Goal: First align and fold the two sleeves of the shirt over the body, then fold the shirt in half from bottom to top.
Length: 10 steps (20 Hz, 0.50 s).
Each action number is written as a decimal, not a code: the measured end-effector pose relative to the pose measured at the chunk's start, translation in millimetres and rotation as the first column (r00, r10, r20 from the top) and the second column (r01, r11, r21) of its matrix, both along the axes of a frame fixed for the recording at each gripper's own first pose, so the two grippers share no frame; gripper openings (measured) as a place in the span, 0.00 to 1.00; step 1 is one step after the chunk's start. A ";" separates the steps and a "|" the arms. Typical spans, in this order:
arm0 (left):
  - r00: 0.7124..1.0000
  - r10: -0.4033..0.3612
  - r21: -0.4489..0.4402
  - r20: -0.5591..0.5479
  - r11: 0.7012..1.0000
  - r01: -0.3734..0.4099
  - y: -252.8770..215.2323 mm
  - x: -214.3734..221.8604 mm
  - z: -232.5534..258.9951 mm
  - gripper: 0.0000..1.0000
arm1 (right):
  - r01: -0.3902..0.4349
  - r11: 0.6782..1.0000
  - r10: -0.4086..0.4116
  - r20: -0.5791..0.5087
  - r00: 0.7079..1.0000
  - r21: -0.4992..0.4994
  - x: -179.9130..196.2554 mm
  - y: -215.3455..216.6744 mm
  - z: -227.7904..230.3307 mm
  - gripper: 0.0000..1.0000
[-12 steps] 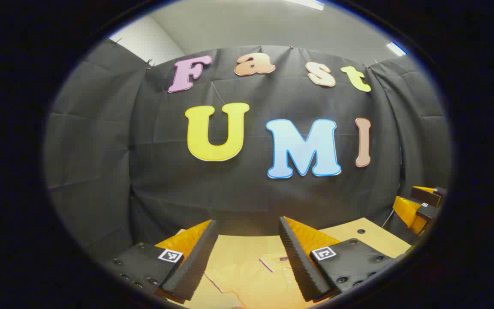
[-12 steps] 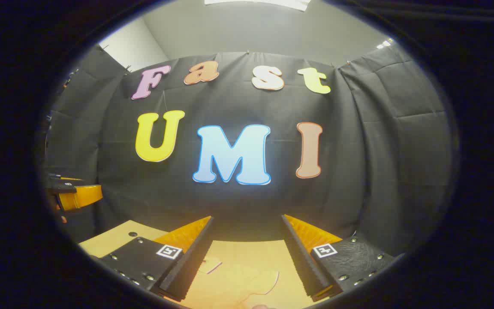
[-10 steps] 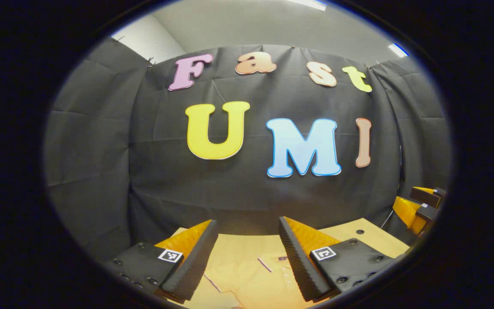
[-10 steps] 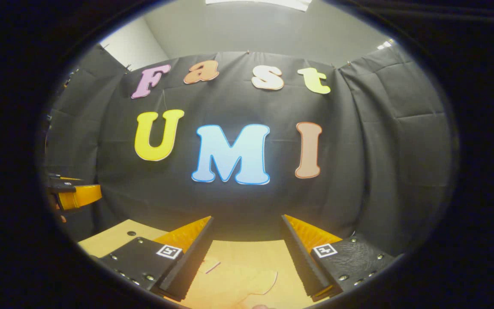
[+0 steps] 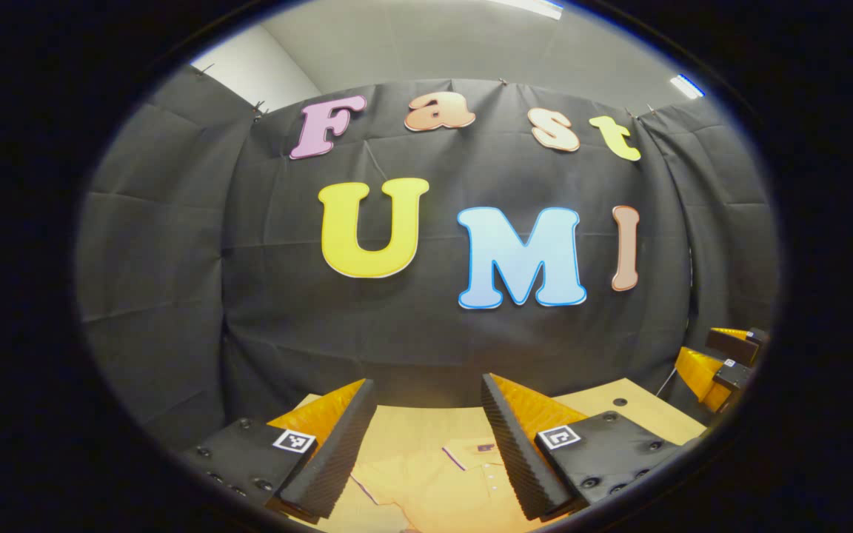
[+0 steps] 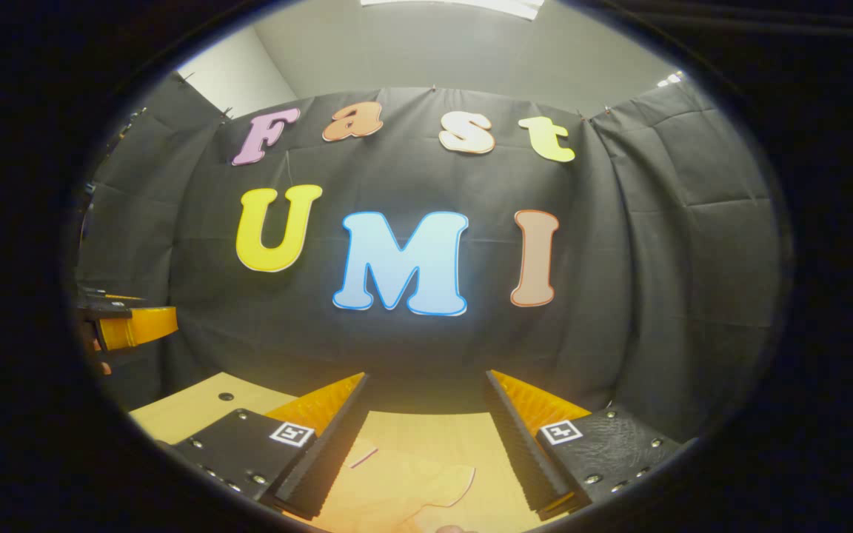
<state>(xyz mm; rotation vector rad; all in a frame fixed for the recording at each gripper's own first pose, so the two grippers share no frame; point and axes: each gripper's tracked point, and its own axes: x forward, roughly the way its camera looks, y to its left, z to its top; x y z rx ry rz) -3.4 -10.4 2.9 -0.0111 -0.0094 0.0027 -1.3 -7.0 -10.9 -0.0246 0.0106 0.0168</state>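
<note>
Both the left gripper [image 5: 426, 422] and right gripper [image 6: 426, 422] are hovering released above the shirt [image 5: 434, 481], seemingly preparing for a sleeve [image 6: 426, 485] grab.

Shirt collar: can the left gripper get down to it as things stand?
Probably yes. The left gripper is open and holds nothing, with the shirt lying flat on the table between and below its fingers. Nothing lies between them.

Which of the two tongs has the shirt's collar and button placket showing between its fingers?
The left tongs: the shirt collar and buttons lie between its fingers. The right tongs frame a sleeve edge instead.
</note>
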 end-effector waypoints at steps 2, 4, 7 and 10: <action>1.000 0.005 -0.011 0.000 1.000 -0.005 0.2 -1.6 -0.5 0.94 | -0.002 1.000 0.002 -0.002 1.000 -0.003 -0.8 -1.4 -1.1 0.95; 1.000 0.009 -0.014 -0.001 1.000 -0.009 -0.4 -1.0 -0.1 0.93 | -0.003 1.000 0.003 -0.005 1.000 -0.005 -1.7 -5.2 -1.6 0.95; 1.000 0.008 -0.013 0.002 1.000 -0.008 -1.2 -2.9 0.2 0.93 | 0.006 1.000 -0.006 -0.016 1.000 -0.001 0.7 -13.0 -7.5 0.95; 1.000 0.002 -0.009 0.005 1.000 -0.002 -1.5 -3.1 0.5 0.93 | 0.016 1.000 -0.015 -0.045 0.999 0.004 6.6 -20.4 -22.3 0.95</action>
